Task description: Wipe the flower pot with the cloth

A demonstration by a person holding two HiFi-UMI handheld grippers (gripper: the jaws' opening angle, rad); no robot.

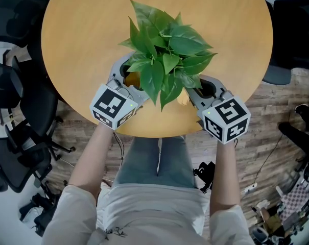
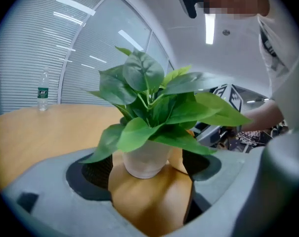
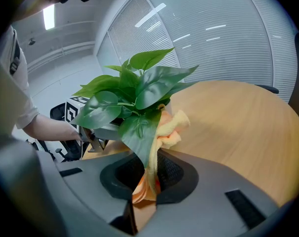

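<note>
At the near edge of the bench [image 1: 82, 29] the small pot [image 2: 145, 161], seemingly light and tippy under its leaves [image 1: 164, 50], stands between the left gripper's [image 1: 127, 80] wide-open jaws, best steadied low, while the right gripper's [image 3: 147, 181] jaws pinch the soft cloth [image 3: 166, 127] beside it.

In my head view the leaves [image 1: 164, 50] hide the flower pot [image 2: 145, 161]; I see only a scrap of cloth [image 1: 183, 98]

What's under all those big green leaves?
A small white flower pot sits under the green leaves, with an orange cloth beside it, pinched in the right gripper. The leaves hide what fills the pot.
</note>
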